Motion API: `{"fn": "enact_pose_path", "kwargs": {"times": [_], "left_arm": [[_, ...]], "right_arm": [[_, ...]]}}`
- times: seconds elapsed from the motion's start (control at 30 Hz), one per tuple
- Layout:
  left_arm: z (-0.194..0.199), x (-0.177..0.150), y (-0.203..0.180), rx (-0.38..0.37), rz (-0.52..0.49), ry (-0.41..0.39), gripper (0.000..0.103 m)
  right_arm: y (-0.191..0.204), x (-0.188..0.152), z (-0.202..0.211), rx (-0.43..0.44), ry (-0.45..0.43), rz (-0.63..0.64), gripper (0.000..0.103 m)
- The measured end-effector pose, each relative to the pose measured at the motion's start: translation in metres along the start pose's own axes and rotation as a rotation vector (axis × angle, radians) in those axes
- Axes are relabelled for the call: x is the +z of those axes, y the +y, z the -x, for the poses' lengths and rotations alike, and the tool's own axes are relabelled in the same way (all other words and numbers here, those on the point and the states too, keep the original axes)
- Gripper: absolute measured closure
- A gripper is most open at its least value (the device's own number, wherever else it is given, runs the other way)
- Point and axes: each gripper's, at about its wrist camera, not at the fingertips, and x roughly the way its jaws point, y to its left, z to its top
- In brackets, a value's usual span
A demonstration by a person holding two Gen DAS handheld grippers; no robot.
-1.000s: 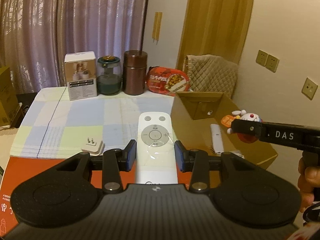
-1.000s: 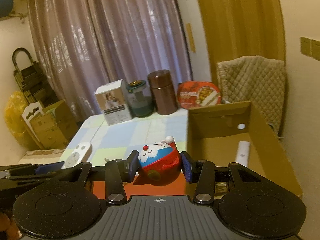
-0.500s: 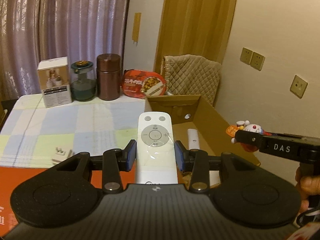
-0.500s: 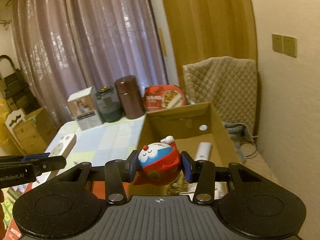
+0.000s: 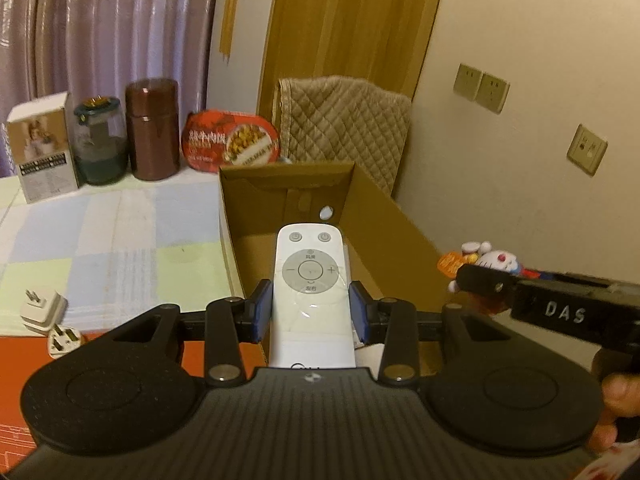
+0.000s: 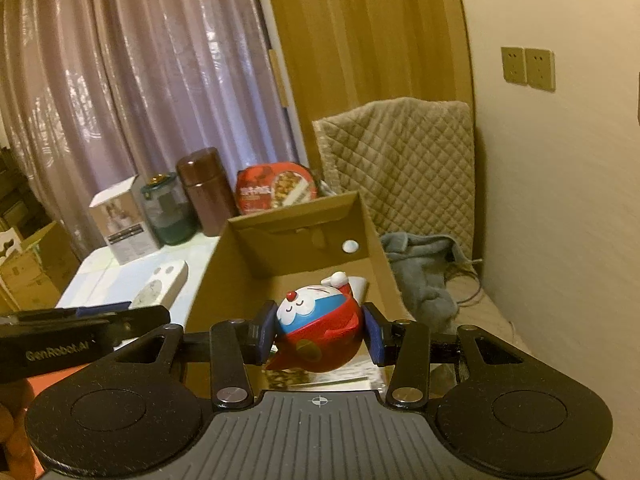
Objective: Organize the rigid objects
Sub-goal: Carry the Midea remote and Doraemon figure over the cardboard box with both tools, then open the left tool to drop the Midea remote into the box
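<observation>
A white remote (image 5: 311, 292) is pinched by the left tongs (image 5: 311, 312) at frame centre, over the open box (image 5: 394, 220). A round toy (image 6: 320, 336) is pinched by the right tongs (image 6: 320, 334) above the same box. Neither is yet released; two plugs (image 5: 44, 312) are left on the desk (image 5: 120, 232), lower left.

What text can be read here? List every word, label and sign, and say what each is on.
"DAS": white letters on the right claw's black body, seen from the left wrist.
"GenRobot.AI": on the left claw's black body, seen from the right wrist.
"+" and "–": on the white remote, around its round pad; its small characters are too blurred.
Red food package, white box: print unreadable.
</observation>
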Motion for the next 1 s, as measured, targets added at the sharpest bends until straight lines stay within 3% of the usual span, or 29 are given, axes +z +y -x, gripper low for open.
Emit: {"fn": "enact_pose_path", "kwargs": {"times": [0.43, 1.0], "left_arm": [[-0.044, -0.002, -0.007, 0.026, -0.011, 0.042, 0.068], [-0.057, -0.007, -0.007, 0.056, -0.029, 0.067, 0.068]], "right_arm": [[-0.017, -0.008, -0.035, -0.007, 0.042, -0.034, 0.061], [-0.020, -0.013, -0.041, -0.010, 0.054, -0.060, 0.061]]}}
